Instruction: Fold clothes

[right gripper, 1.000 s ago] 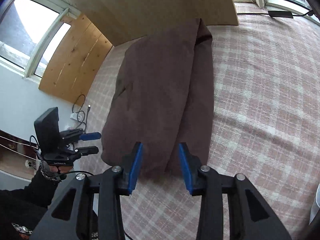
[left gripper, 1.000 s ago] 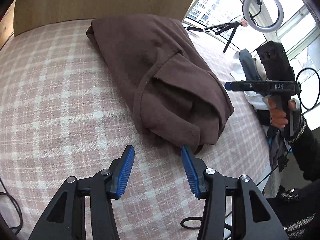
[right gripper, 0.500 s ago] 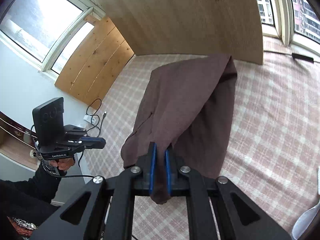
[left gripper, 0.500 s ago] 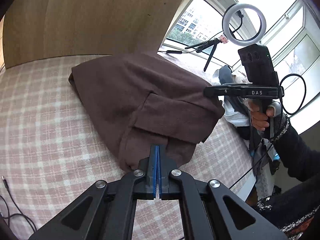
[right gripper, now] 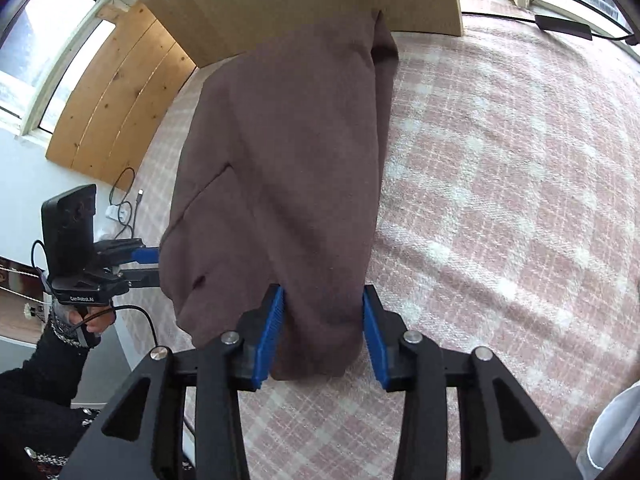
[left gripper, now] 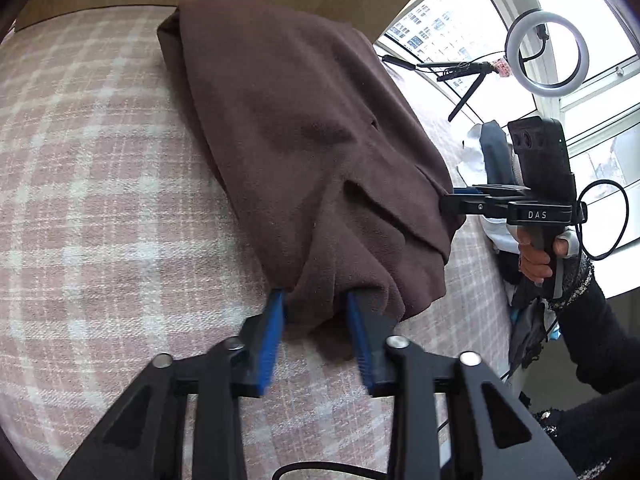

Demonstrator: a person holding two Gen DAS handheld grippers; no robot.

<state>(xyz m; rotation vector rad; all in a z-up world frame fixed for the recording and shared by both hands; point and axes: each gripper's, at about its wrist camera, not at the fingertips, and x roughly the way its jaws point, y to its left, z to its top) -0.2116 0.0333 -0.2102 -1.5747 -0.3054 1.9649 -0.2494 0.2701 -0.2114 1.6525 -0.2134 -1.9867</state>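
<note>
A brown garment (left gripper: pixel 304 132) lies folded lengthwise on a pink plaid bedspread (left gripper: pixel 100 200); it also shows in the right wrist view (right gripper: pixel 288 168). My left gripper (left gripper: pixel 316 320) is open, its blue pads on either side of the garment's near left corner. My right gripper (right gripper: pixel 324 320) is open, its pads on either side of the near right corner. Each gripper shows in the other's view, the right one (left gripper: pixel 464 196) and the left one (right gripper: pixel 148 264), at the garment's near edge.
A wooden headboard (right gripper: pixel 288 4) stands behind the garment. A ring light on a tripod (left gripper: pixel 544 52) and a pile of clothes (left gripper: pixel 488 152) are by the window. A white item (right gripper: pixel 612 436) lies at the bed's right. Cables (right gripper: pixel 128 200) lie on the floor.
Both grippers were shut on the garment's near corners and holding them up half a second ago. Now both have opened and the garment edge rests lower on the bed.
</note>
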